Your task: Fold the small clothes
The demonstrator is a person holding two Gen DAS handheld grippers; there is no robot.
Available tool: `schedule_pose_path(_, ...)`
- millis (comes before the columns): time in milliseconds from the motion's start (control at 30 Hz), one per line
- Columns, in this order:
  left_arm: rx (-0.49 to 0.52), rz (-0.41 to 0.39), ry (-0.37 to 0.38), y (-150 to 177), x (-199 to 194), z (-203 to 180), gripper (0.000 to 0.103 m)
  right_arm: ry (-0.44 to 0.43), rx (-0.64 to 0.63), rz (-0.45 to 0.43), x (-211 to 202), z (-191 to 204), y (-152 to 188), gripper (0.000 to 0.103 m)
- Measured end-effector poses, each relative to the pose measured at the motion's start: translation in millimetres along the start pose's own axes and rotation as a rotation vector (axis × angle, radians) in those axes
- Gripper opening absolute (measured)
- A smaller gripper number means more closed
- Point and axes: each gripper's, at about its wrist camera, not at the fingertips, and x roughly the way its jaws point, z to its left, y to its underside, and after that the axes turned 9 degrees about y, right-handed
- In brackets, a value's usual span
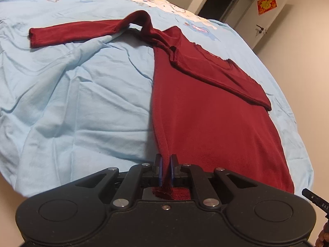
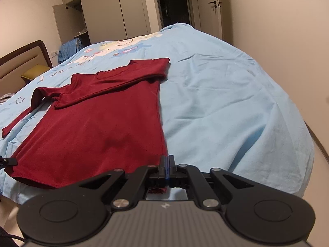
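Shirt [image 1: 205, 113] hem pinched, both tongs [image 1: 165, 164] [image 2: 167, 165] closed

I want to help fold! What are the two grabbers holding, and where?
Both hold the dark red long-sleeved shirt by its bottom hem: the left gripper pinches the left corner, the right gripper the right corner.

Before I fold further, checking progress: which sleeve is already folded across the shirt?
The right-side sleeve, lying flat across the chest. The other sleeve stretches out onto the blue sheet.

A light blue bedsheet [image 2: 226, 94] covers the bed; wardrobe [image 2: 107, 10] behind.
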Motion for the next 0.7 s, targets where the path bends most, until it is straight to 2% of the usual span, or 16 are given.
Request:
schedule_pose_path(33,0.000,0.005,0.000,-1,1,0,0.014,0.003,-0.007,0.002,0,0,2,0.000)
schedule_pose_path(67,-0.003,0.009,-0.002,-1,1,1,0.022,0.005,-0.013,0.003,1,2,2,0.000)
schedule_pose_path(133,-0.017,0.008,-0.004,-1,0,4,0.027,0.002,-0.020,0.004,3,4,3,0.001)
schedule_pose_path(300,-0.060,-0.030,-0.045,-9,-7,20,0.063,-0.014,-0.012,0.008,10,10,0,0.007)
schedule_pose_path(333,-0.072,-0.049,-0.065,-13,-10,26,0.066,-0.019,-0.011,0.008,11,12,-1,0.013)
schedule_pose_path(367,-0.086,-0.070,-0.085,-18,-14,32,0.071,-0.022,-0.010,0.007,12,13,-3,0.027)
schedule_pose_path(400,-0.103,-0.094,-0.106,-23,-18,39,0.079,-0.026,-0.007,0.005,13,14,-5,0.035)
schedule_pose_path(433,-0.123,-0.123,-0.127,-29,-21,46,0.082,-0.034,-0.003,0.001,15,16,-6,0.051)
schedule_pose_path(467,-0.144,-0.155,-0.149,-35,-25,54,0.089,-0.043,0.000,-0.002,16,18,-7,0.059)
schedule_pose_path(500,-0.168,-0.187,-0.175,-42,-28,63,0.093,-0.051,0.001,-0.004,17,20,-8,0.061)
schedule_pose_path(567,-0.214,-0.240,-0.220,-57,-34,81,0.094,-0.057,-0.002,-0.003,19,26,-11,0.075)
schedule_pose_path(667,-0.282,-0.299,-0.253,-82,-38,106,0.099,-0.073,0.003,-0.004,23,34,-14,0.091)
schedule_pose_path(700,-0.305,-0.312,-0.256,-89,-38,113,0.100,-0.078,0.009,-0.004,25,36,-15,0.093)
